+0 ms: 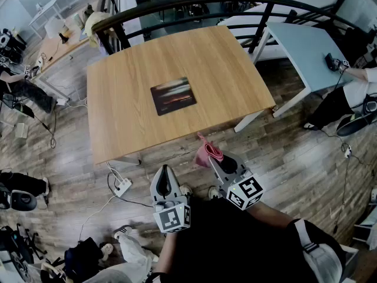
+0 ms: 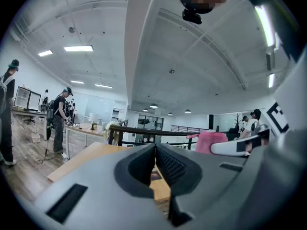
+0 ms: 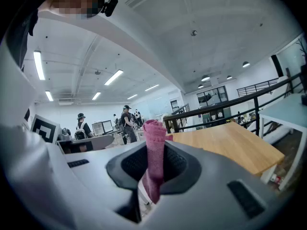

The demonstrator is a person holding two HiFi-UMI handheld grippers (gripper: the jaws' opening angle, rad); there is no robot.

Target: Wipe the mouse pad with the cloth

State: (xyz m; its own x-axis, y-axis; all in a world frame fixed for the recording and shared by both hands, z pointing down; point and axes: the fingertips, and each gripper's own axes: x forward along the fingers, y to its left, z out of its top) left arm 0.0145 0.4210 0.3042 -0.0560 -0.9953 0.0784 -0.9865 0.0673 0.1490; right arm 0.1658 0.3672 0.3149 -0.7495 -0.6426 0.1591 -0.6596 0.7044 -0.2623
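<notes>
**A:** Which step is in hand?

**B:** The approach, I'd say. The right tool (image 1: 217,159) is clamped on the pink cloth (image 1: 208,151), with a bunched fold pinched between its jaws and poking out past the tips. It hangs in the air just off the near edge of the desk (image 1: 224,63), touching nothing.

**A:** And the mouse pad?

**B:** The mouse pad (image 1: 173,95) lies flat about the middle of the desk, with nothing else on the desk. No wiping has begun, by the look of it.

**A:** The left tool?

**B:** The left tool (image 1: 165,175) has its jaws pressed together on nothing. It is off the same near edge, further from the desk than the cloth.

**A:** What does the next move call for?

**B:** Probably carrying the cloth forward over the desk, then lowering it until the fold presses on the pad. The pad looks unfixed, so the empty tool may need to pin a corner.
</notes>
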